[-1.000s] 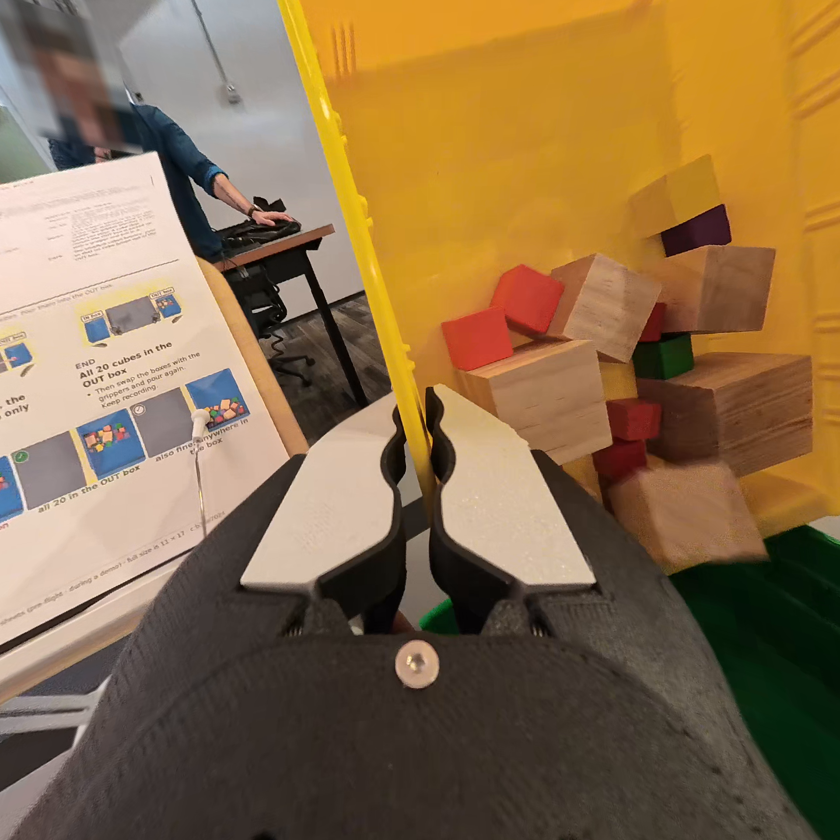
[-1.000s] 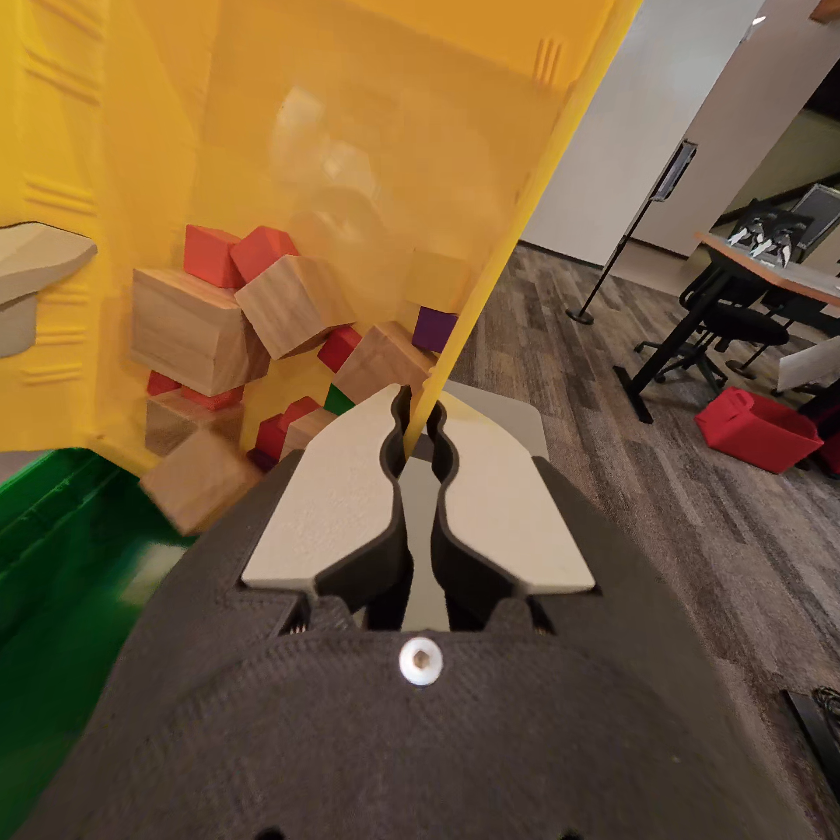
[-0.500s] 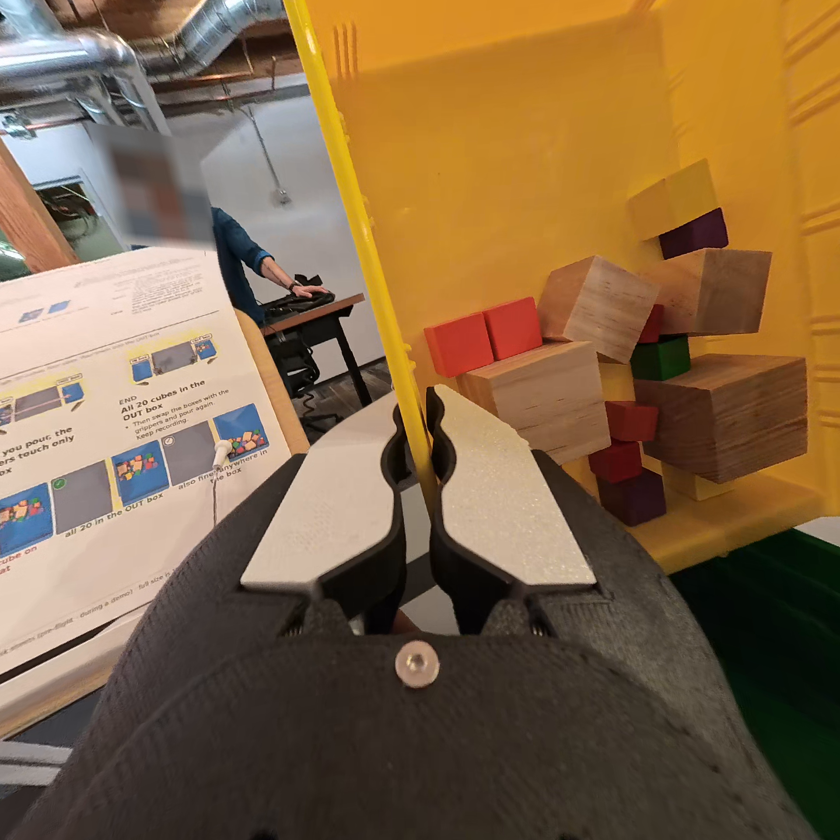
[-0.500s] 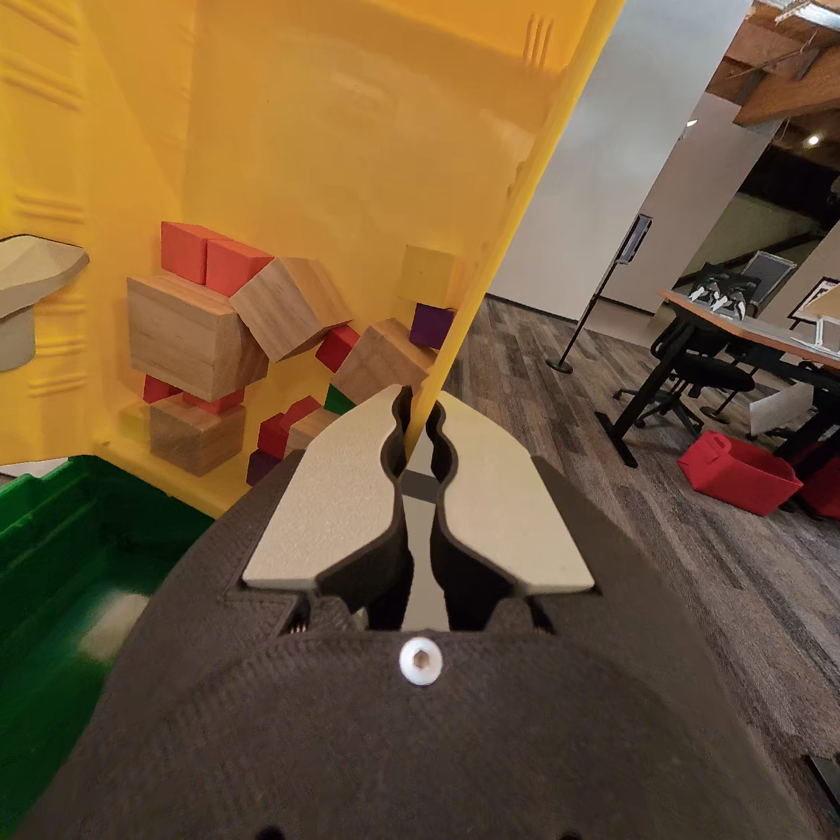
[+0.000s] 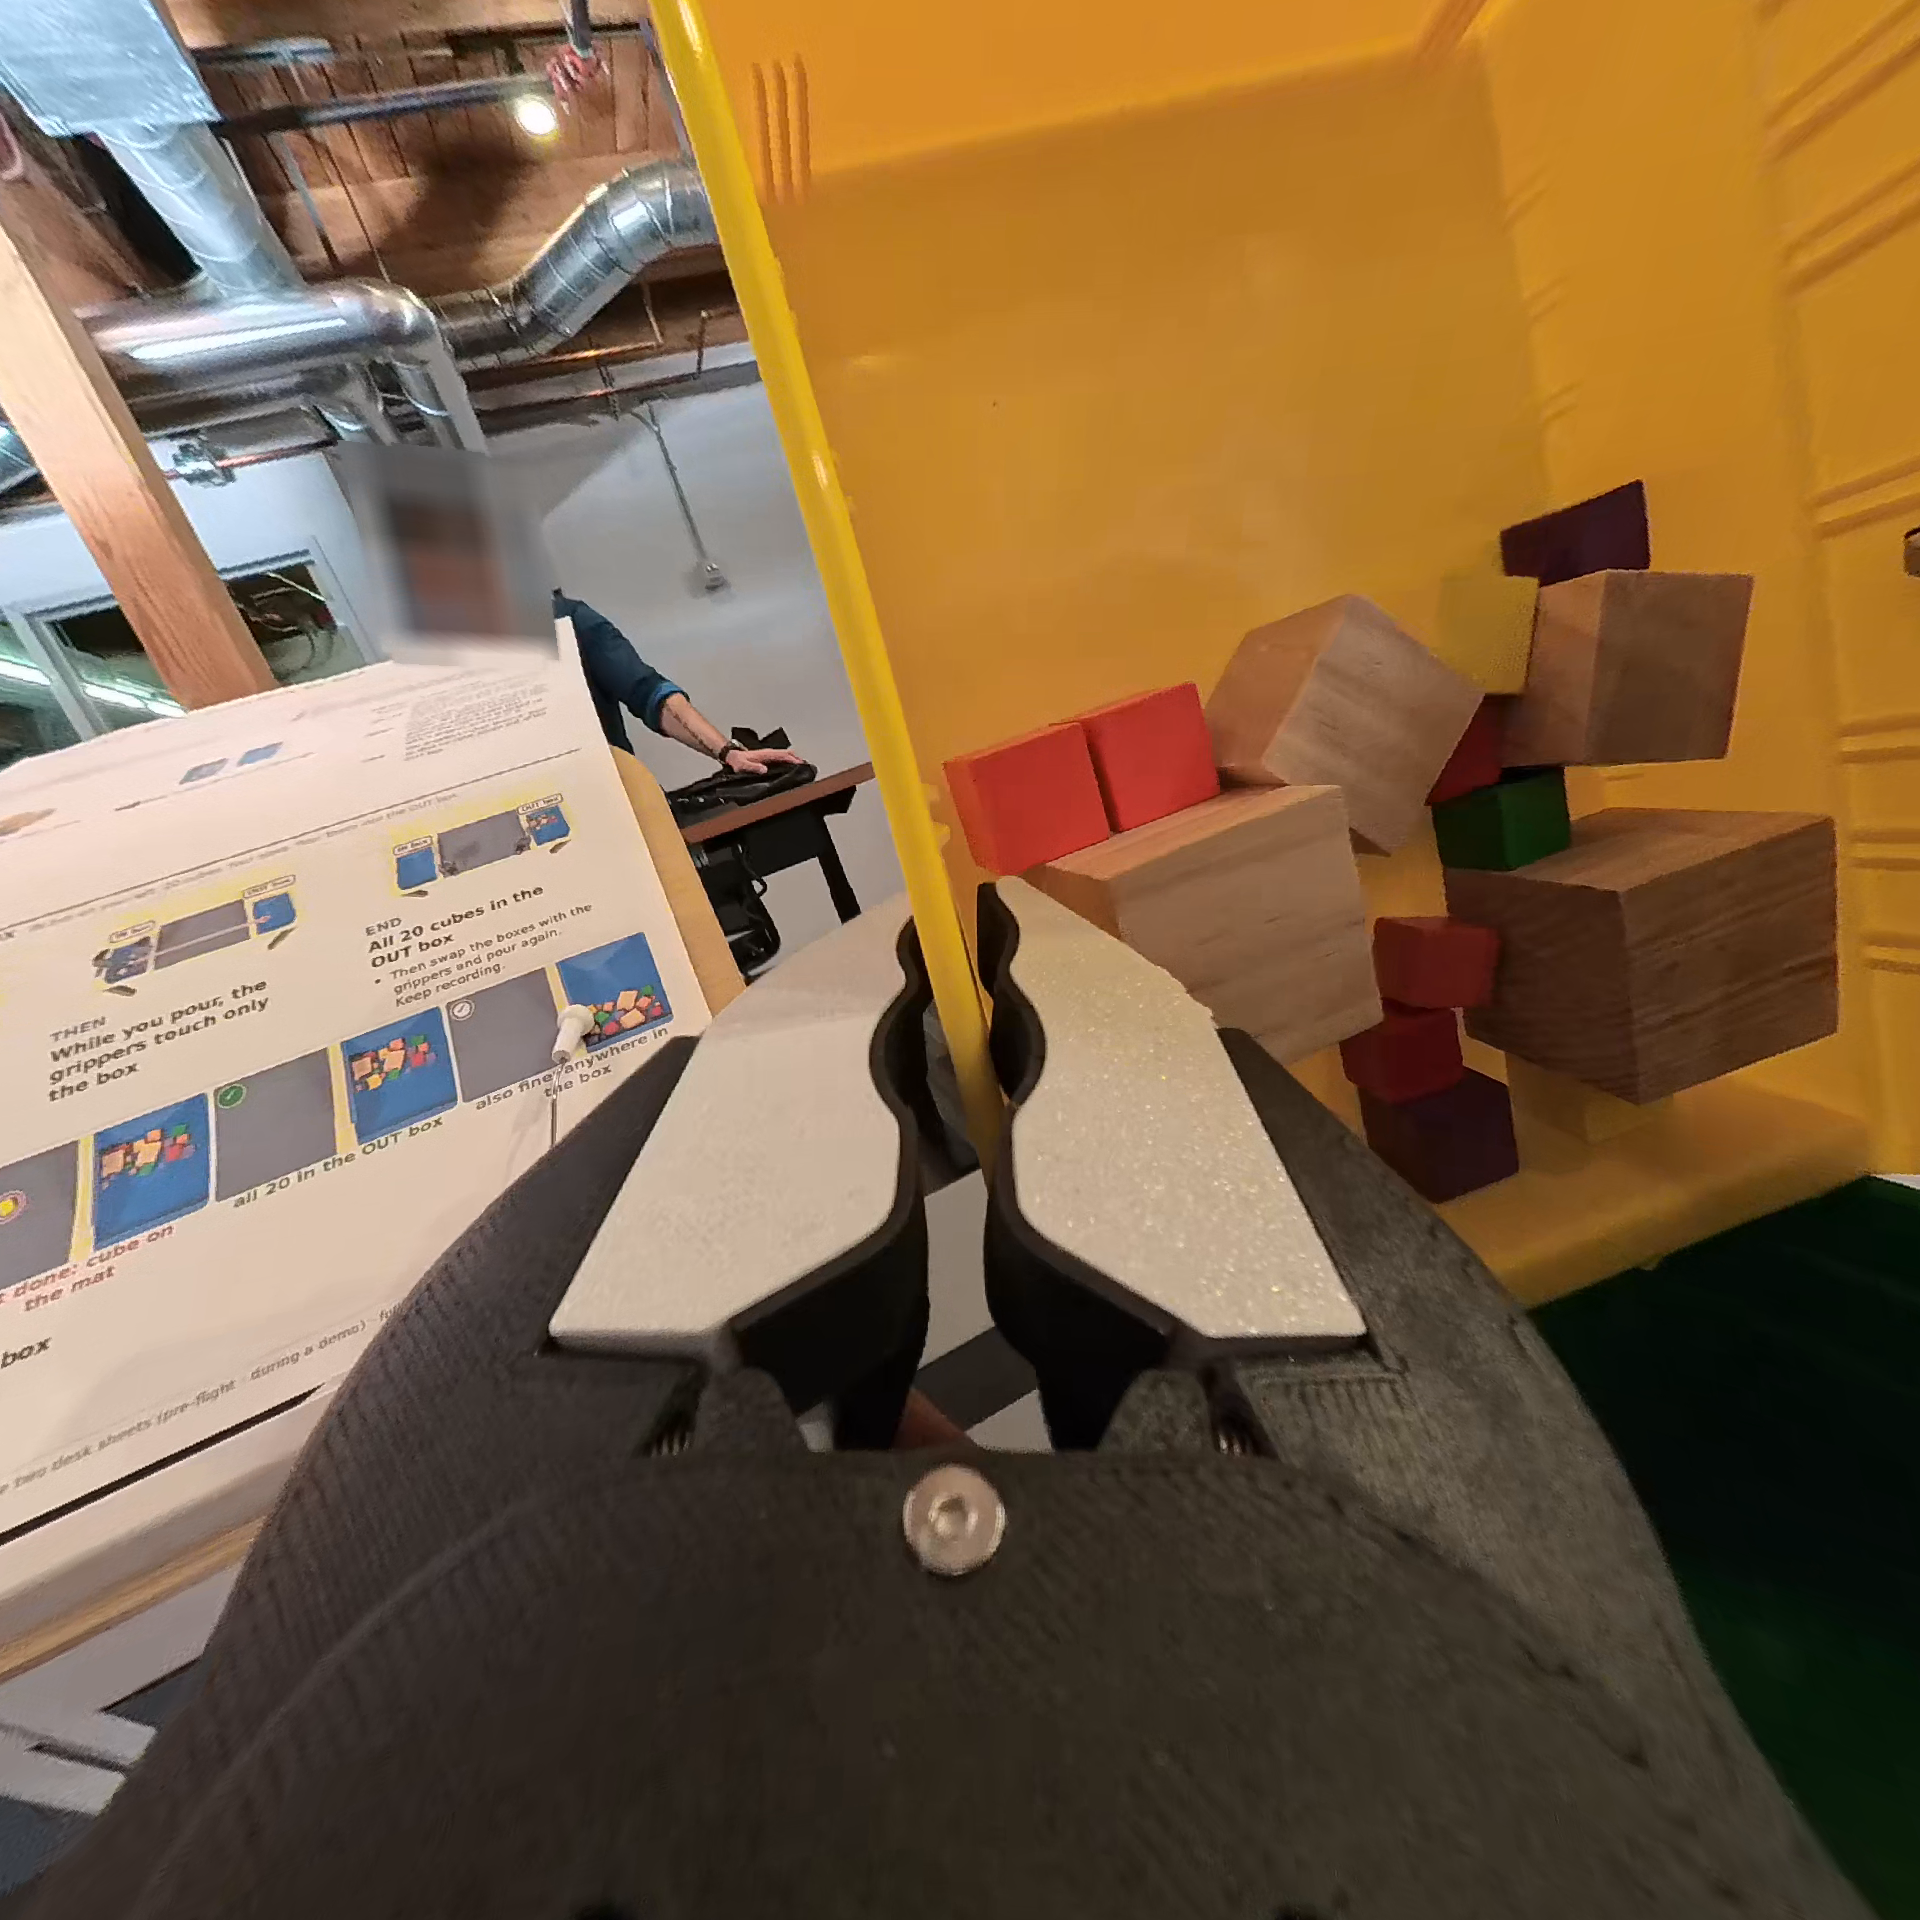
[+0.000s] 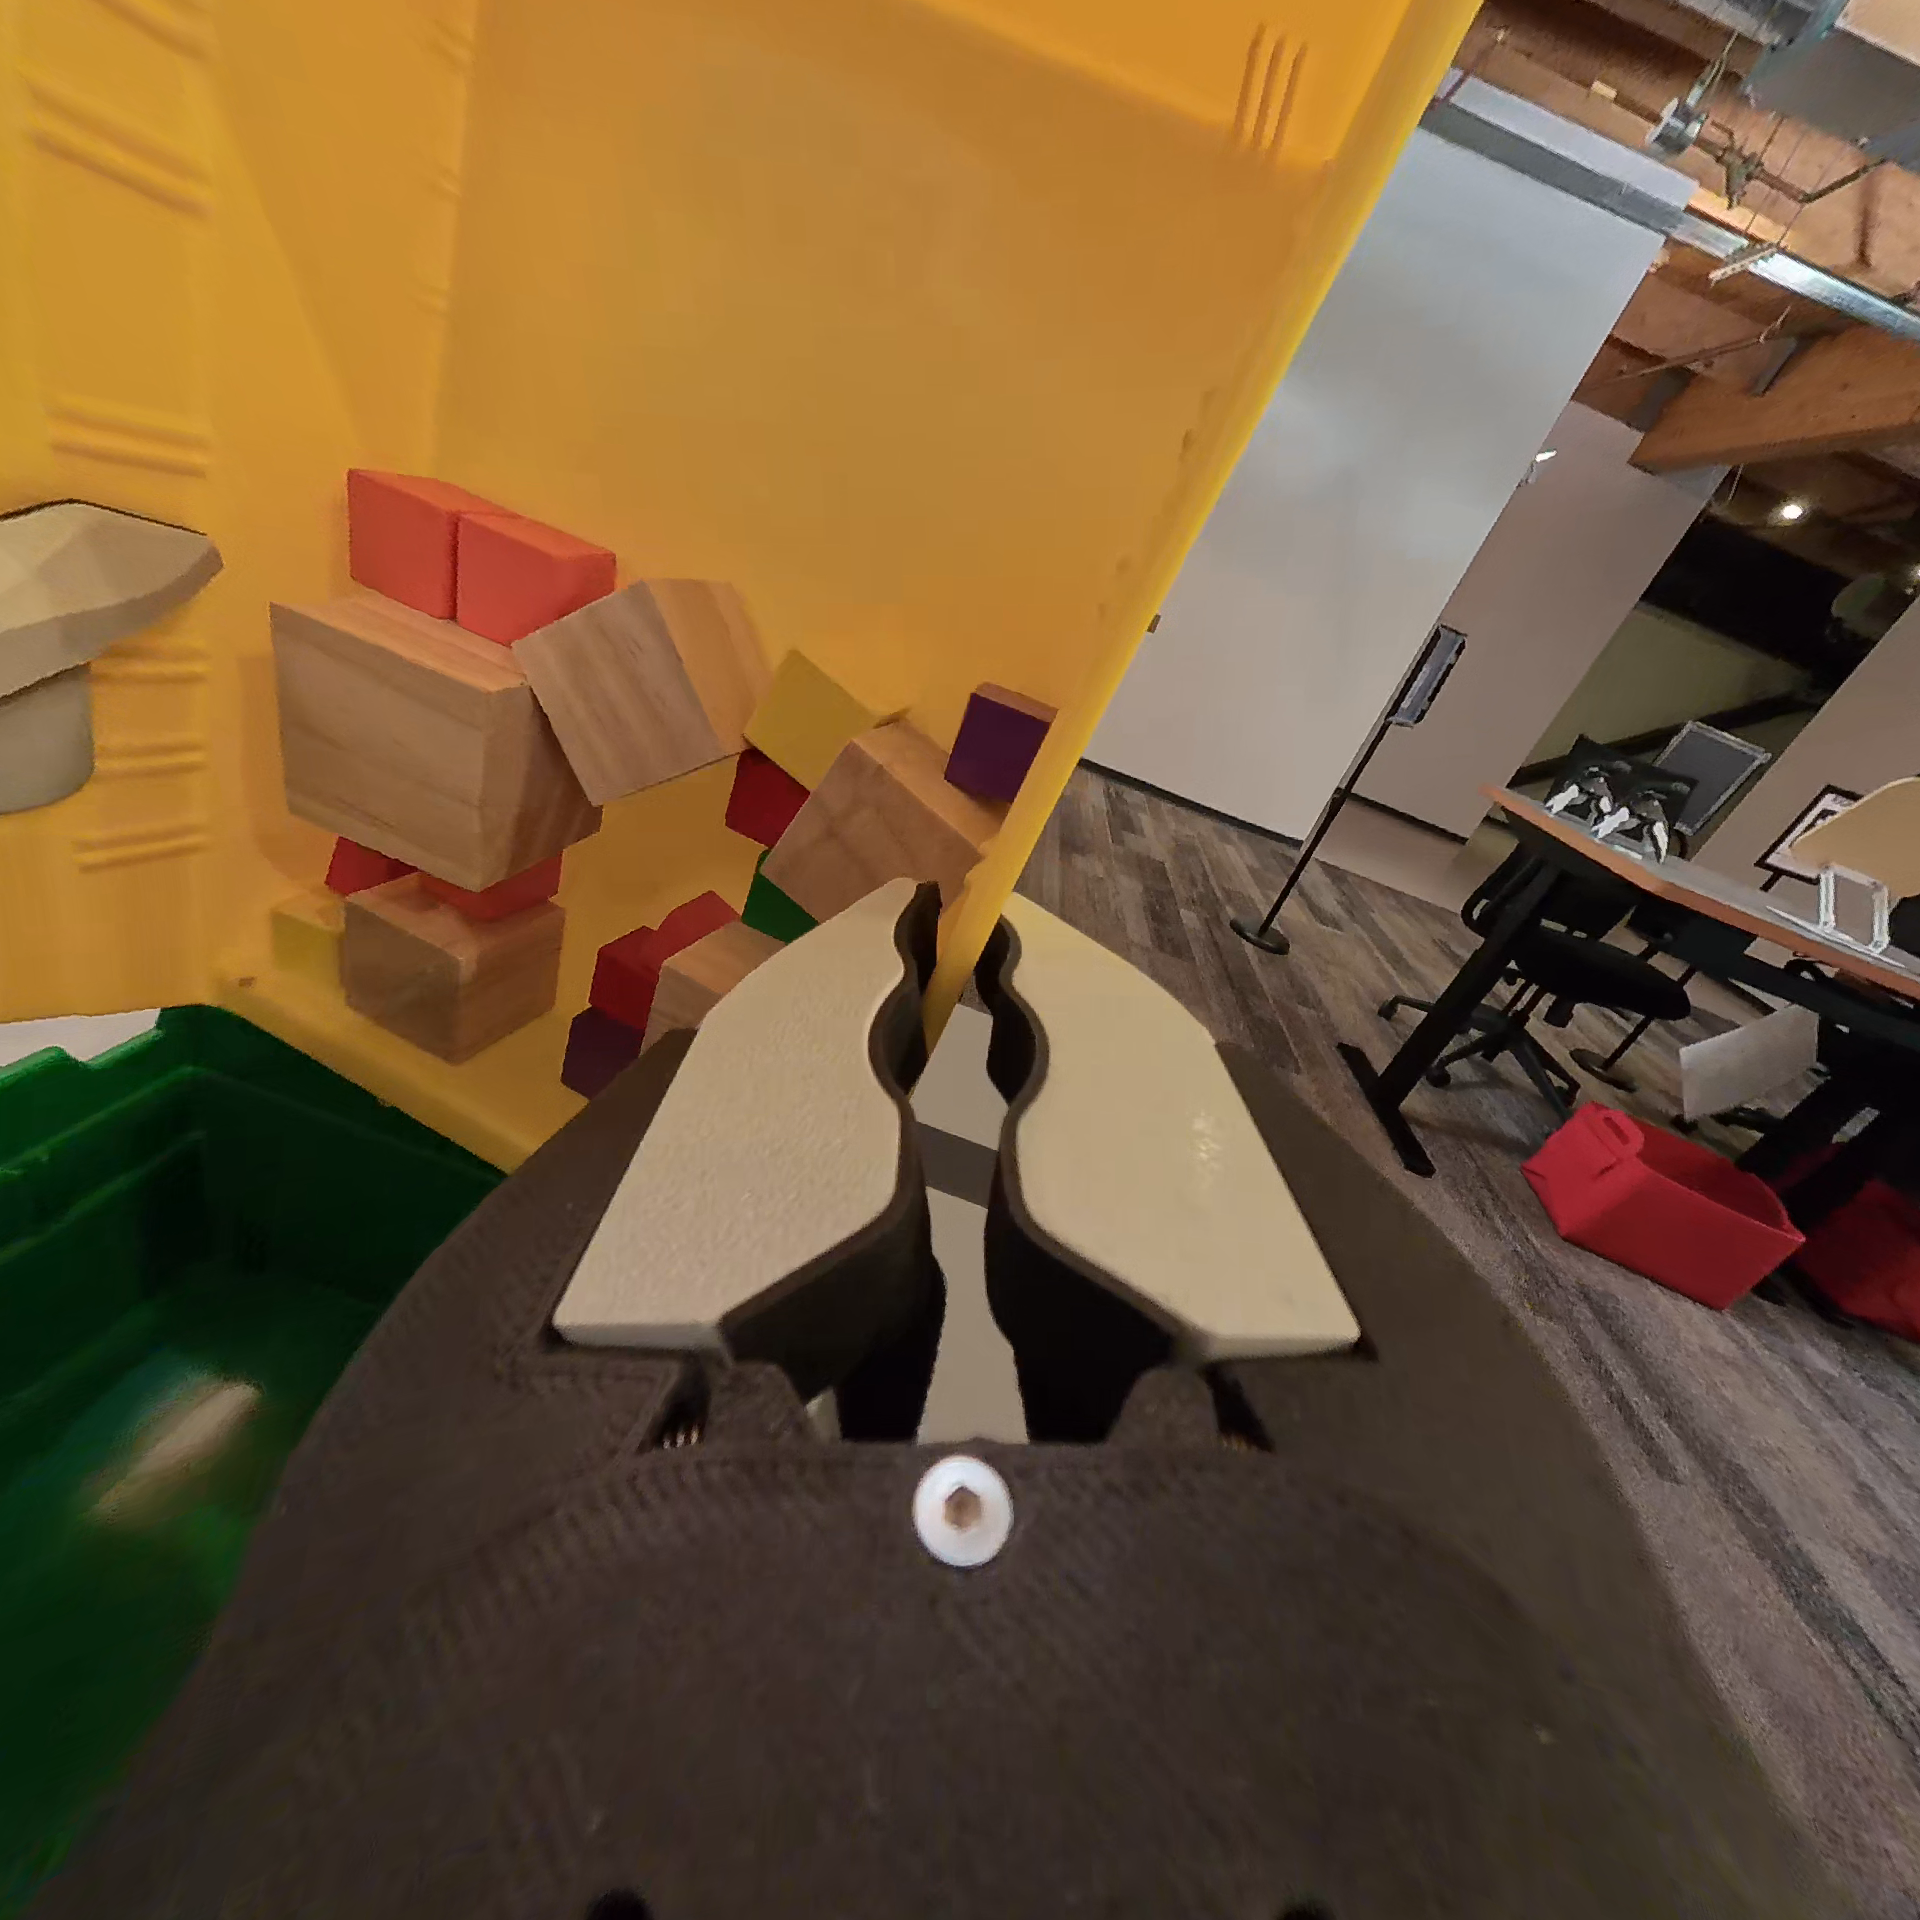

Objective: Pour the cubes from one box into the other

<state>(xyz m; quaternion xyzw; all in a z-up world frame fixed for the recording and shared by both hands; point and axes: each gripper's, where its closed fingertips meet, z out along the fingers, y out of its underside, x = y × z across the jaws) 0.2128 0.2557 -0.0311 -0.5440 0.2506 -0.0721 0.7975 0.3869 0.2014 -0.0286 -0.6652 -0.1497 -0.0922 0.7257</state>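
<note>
My left gripper [image 5: 954, 914] is shut on the left rim of the yellow box [image 5: 1143, 416]. My right gripper [image 6: 956, 914] is shut on its right rim [image 6: 831, 312]. The box is tipped steeply, open side toward me. Several cubes lie piled against its lower wall: big wooden ones [image 5: 1642, 945], two orange ones [image 5: 1081, 774], red, green and purple ones [image 6: 997, 743]. The green box [image 6: 156, 1195] lies below the yellow box's lower edge, with a blurred pale cube [image 6: 177, 1444] in it. The left gripper's finger [image 6: 94, 582] shows at the far wall in the right wrist view.
A printed instruction sheet [image 5: 260, 987] stands on a board at my left. A person leans on a desk [image 5: 769, 790] behind it. At my right are a wood floor, desks with office chairs [image 6: 1590, 987] and a red bin [image 6: 1662, 1216].
The yellow box has tipped further up, so both views now look higher into the room. A wooden cube has dropped off the lower edge into the green box, and the pile has shifted.
</note>
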